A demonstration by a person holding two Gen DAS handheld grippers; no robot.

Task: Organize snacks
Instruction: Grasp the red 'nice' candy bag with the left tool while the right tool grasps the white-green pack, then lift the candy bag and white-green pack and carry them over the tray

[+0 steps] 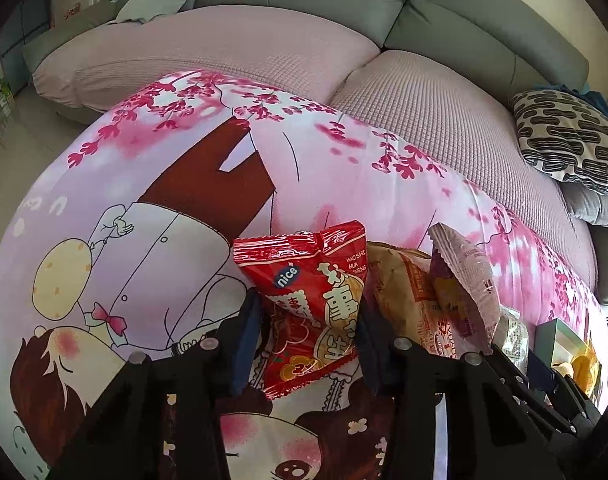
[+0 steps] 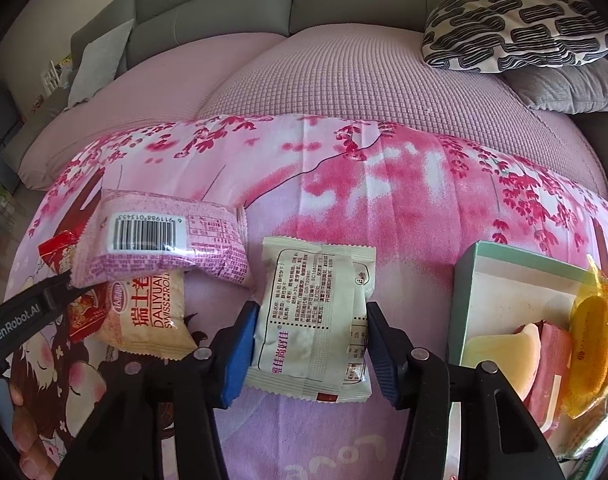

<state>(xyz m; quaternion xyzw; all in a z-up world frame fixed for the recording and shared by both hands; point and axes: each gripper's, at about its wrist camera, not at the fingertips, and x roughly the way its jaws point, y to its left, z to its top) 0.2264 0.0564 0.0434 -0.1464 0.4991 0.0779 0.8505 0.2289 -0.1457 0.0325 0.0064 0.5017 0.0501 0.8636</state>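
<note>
The left hand-held gripper point(image 1: 307, 328) squeezes a red snack bag point(image 1: 315, 304) over the pink blanket point(image 1: 164, 184). The right hand-held gripper point(image 2: 311, 344) pinches a white snack packet point(image 2: 315, 320) by its sides. I think both will go in the green box point(image 2: 503, 280) nearby, where other snacks sit.

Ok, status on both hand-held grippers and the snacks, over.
Left hand-held gripper shut on red peanut packet. Right hand-held gripper shut on white packet. Green box at right, partly filled. Path clear.
</note>
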